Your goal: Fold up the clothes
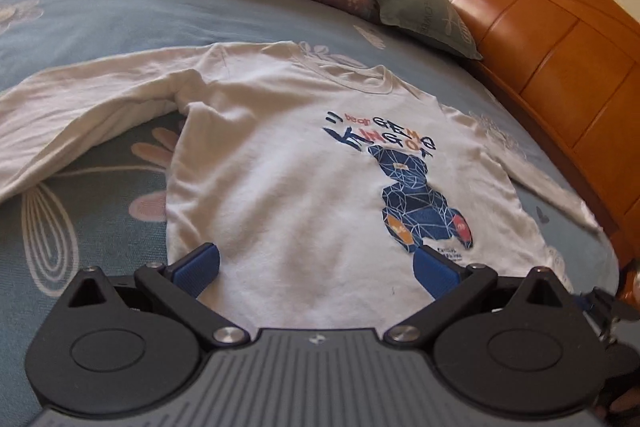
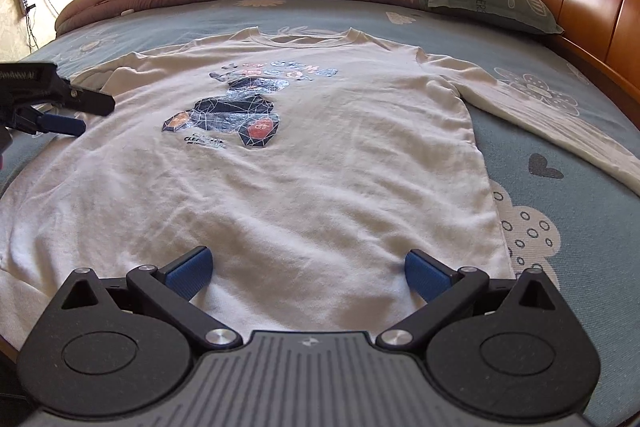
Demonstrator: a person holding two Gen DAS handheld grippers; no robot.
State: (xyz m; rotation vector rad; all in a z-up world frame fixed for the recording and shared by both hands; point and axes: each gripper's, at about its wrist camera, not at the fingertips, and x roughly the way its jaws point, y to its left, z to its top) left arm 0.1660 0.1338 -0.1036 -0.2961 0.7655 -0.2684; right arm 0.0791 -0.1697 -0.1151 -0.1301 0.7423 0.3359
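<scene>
**Shirt flat, both grippers spread above the hem**

The white long-sleeved cotton shirt with a blue bear print (image 2: pixel 280 155) lies face up on the blue flower-patterned bedsheet (image 2: pixel 560 163), sleeves spread. We judge it light, limp and quick to wrinkle, so we would pinch the hem corners. Our left gripper (image 1: pixel 316 267) and right gripper (image 2: pixel 306 267) hover over the hem, blue pads wide apart, holding nothing.
</scene>
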